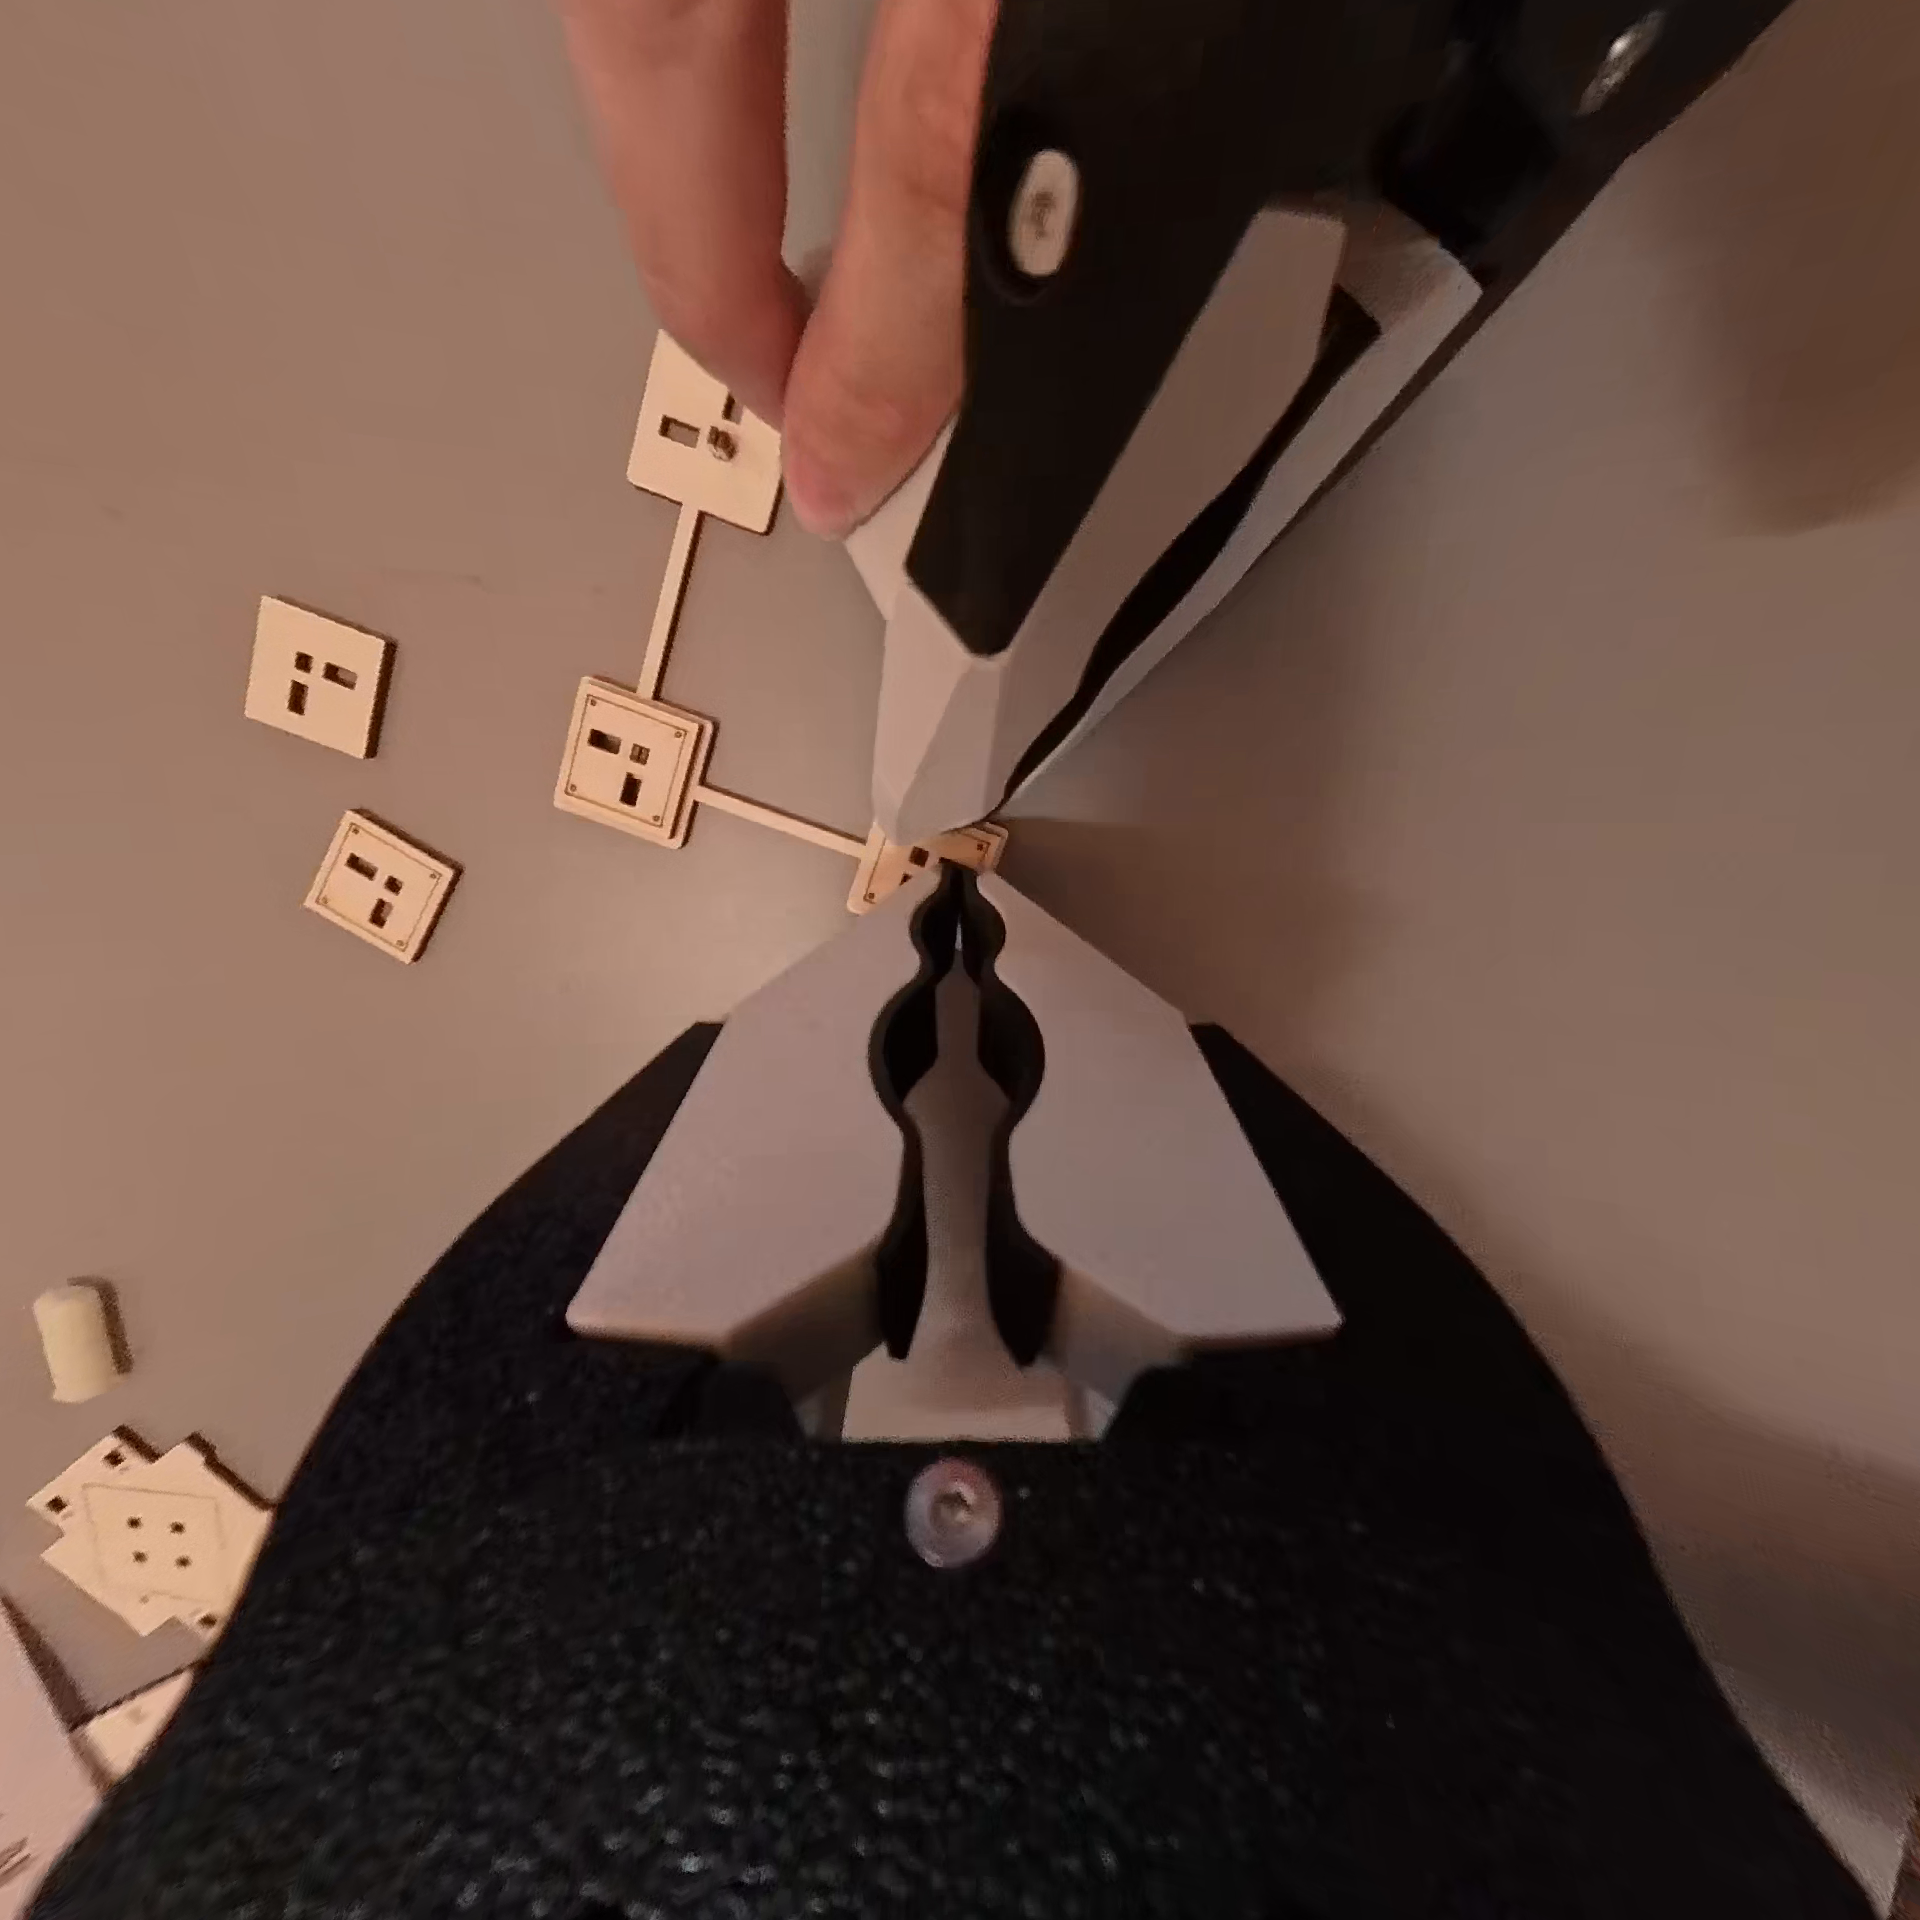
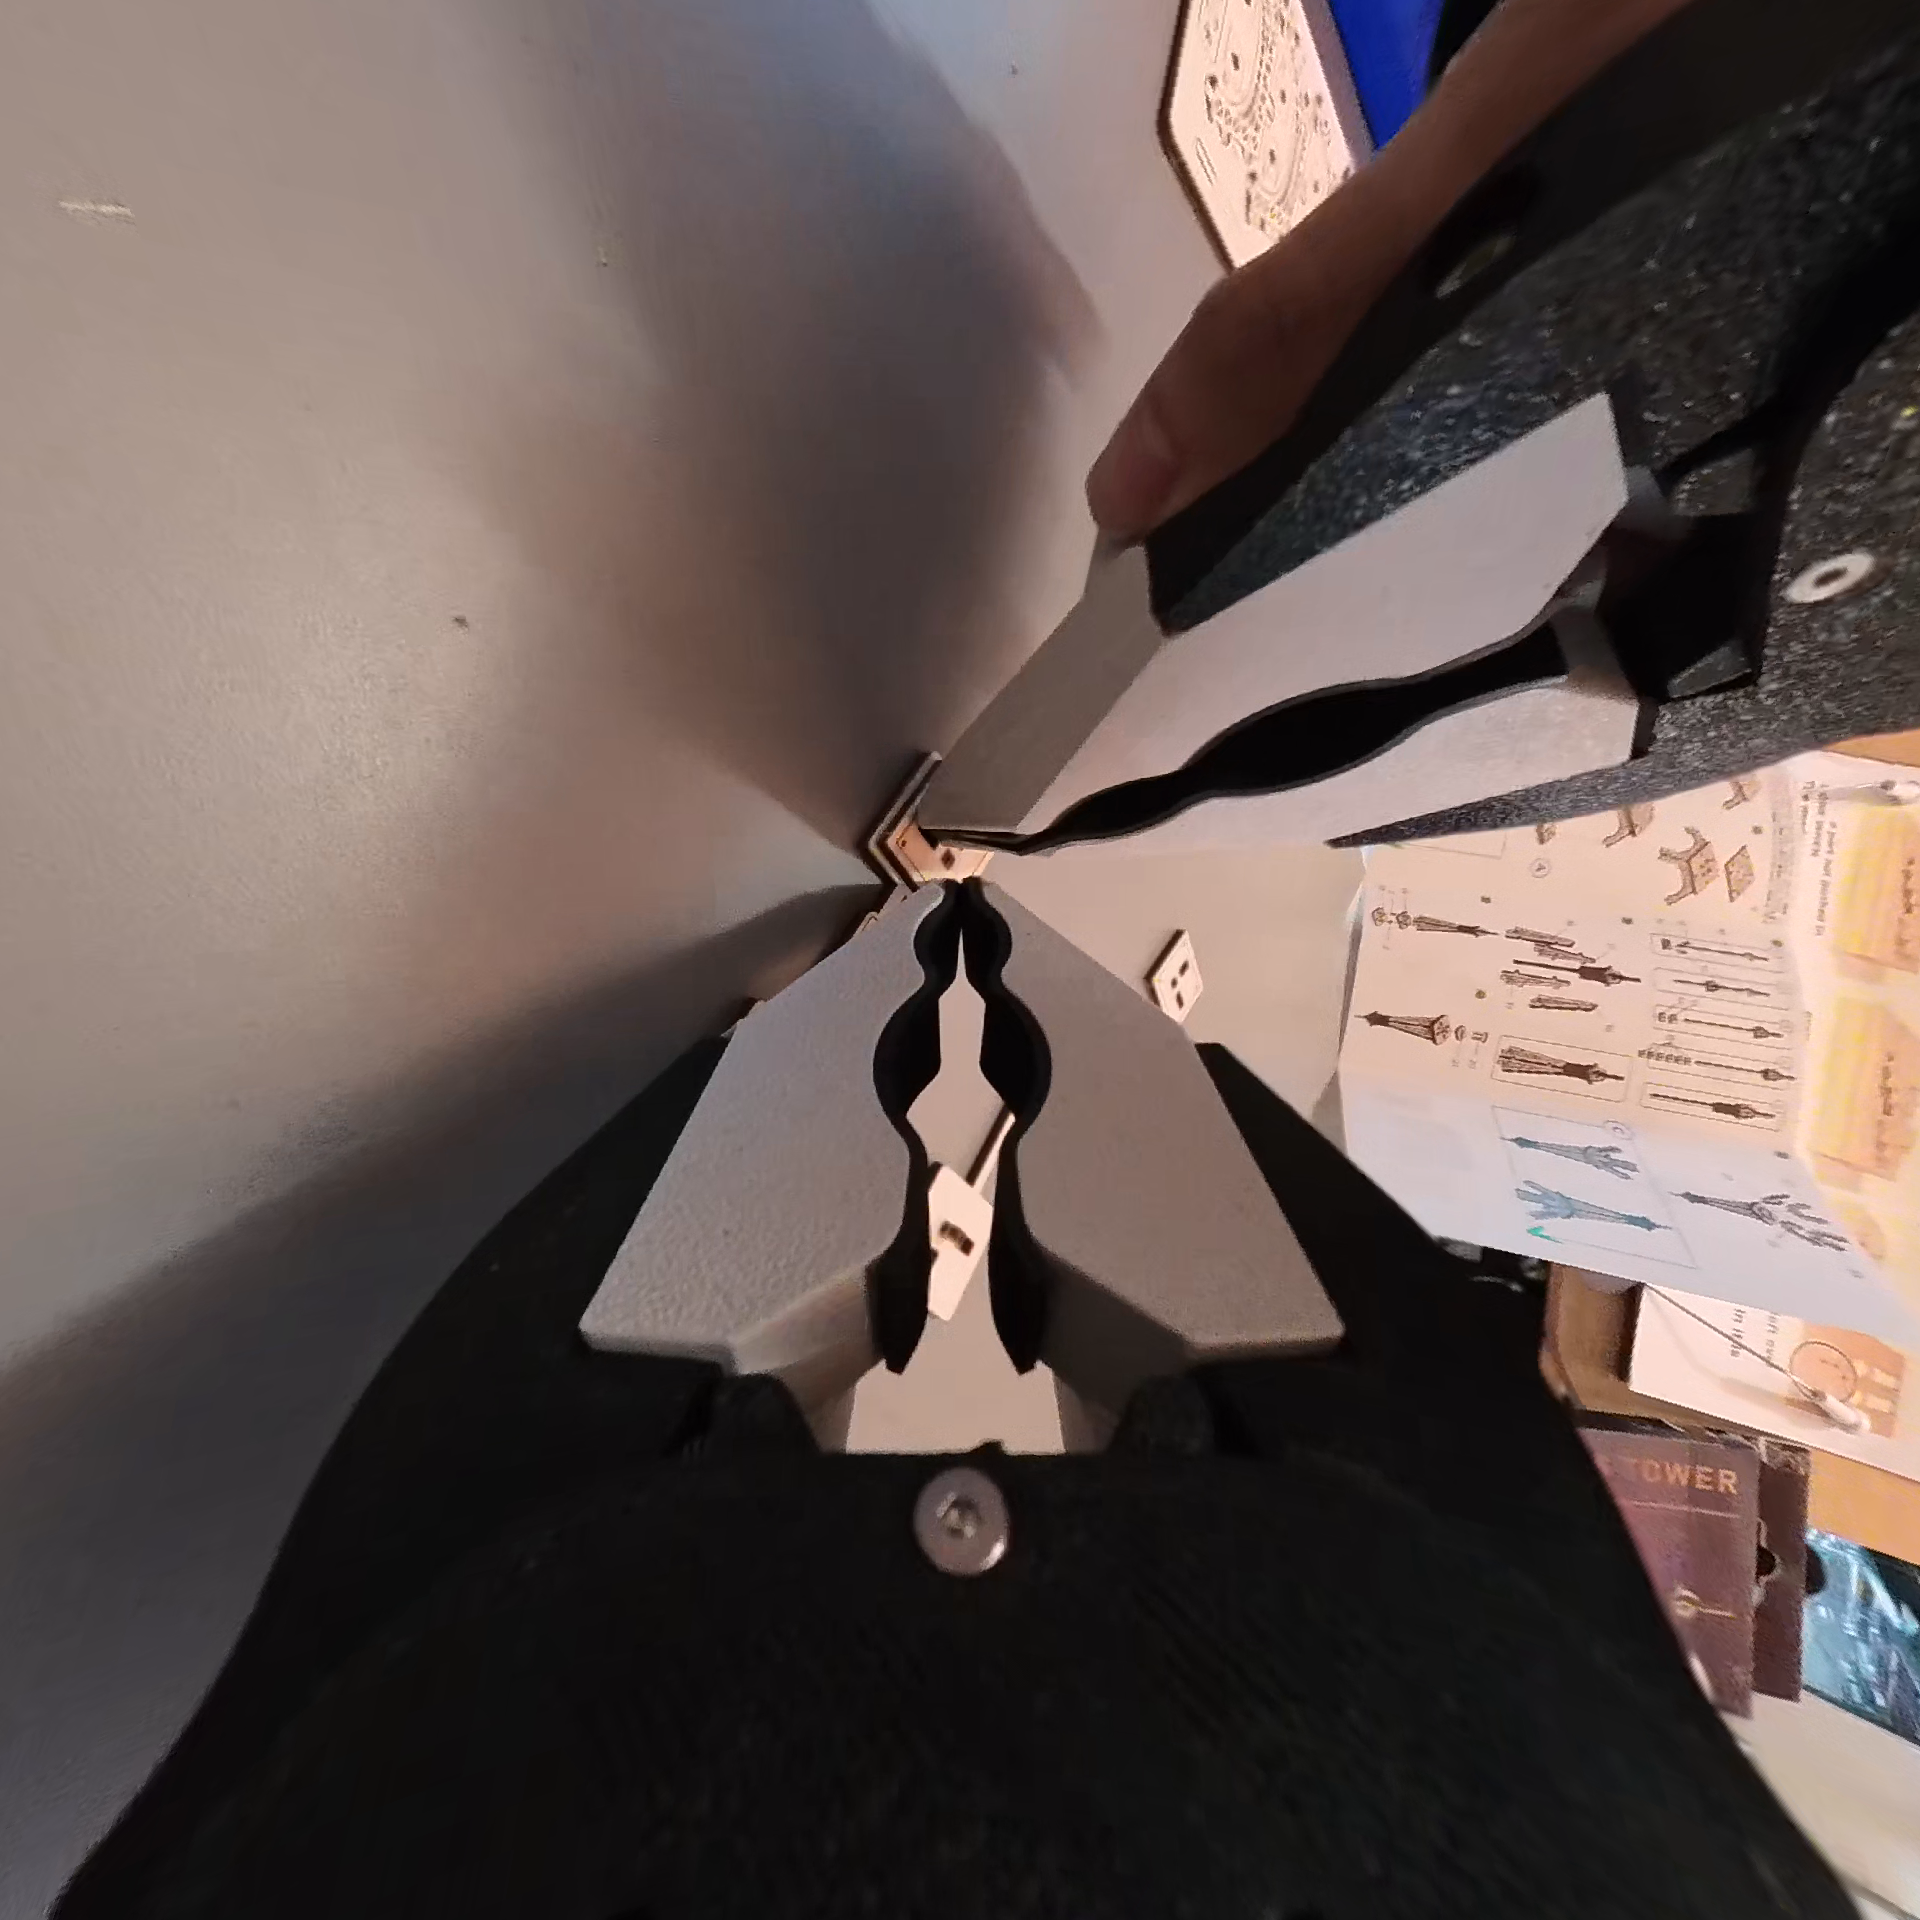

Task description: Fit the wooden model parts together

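A wooden frame of three square slotted plates joined by thin rods lies on the grey table. Its plates are at the far end, the corner and the near end. My left gripper is shut, its tips pinching the edge of the near-end plate. My right gripper comes down from above, shut, with its tips on the same plate. In the right wrist view the right gripper meets the layered plate from below, and the left gripper comes in from the upper right.
Two loose square plates lie left of the frame. A small pale cylinder and flat wooden pieces lie at lower left. An instruction sheet, a dark box, a loose plate and a parts board lie to the right. Only a small space, under 4 cm, lies between the two pairs of fingers. The small pale cylinder is about 20 cm from both grippers' fingertips.
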Demonstrator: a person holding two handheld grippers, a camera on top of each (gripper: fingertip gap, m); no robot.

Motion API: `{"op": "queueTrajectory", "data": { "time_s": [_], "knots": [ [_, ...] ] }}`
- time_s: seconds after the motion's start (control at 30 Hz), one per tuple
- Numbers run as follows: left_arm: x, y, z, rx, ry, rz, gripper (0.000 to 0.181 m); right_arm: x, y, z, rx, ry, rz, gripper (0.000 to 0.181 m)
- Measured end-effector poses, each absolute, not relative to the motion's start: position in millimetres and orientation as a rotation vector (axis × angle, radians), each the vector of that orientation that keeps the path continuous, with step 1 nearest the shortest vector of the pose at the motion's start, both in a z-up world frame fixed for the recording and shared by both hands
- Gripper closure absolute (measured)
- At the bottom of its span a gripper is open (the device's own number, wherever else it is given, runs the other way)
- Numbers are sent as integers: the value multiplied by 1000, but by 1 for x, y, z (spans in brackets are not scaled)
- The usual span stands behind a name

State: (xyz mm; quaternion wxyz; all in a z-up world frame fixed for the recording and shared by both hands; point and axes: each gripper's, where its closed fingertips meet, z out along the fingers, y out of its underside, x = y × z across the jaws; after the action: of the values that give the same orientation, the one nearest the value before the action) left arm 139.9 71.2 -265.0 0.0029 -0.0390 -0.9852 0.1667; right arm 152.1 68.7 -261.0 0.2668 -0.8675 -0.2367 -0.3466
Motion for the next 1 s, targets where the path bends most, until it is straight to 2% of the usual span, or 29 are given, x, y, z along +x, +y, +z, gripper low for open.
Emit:
{"op": "queueTrajectory", "data": {
  "time_s": [0.03, 0.2, 0.33, 0.43, 0.5, 0.57, 0.63, 1.0],
  "knots": [
    [140, 71, -265, -137, -3113, 498, 181, 152, 69, -261, -2343, -633, -928, 181],
    [140, 71, -265, -132, -3152, 483, 181, 152, 70, -260, -2324, -610, -950, 181],
    [138, 71, -251, 80, -3063, 785, 181, 172, 54, -238, -2246, -603, -1134, 181],
    [146, 68, -227, 226, -3007, 1067, 181, 175, 24, -228, -2257, -458, -935, 181],
    [155, 73, -227, 211, -3089, 1119, 172, 174, 8, -233, -2255, -448, -847, 181],
    [152, 73, -236, 142, -3117, 1117, 157, 183, -5, -235, -2264, -425, -894, 181],
    [145, 69, -247, 86, -3094, 1115, 153, 188, -13, -243, -2305, -356, -833, 181],
    [135, 73, -267, 175, -3095, 1018, 157, 184, 3, -252, -2235, -259, -680, 174]
  ]
}}
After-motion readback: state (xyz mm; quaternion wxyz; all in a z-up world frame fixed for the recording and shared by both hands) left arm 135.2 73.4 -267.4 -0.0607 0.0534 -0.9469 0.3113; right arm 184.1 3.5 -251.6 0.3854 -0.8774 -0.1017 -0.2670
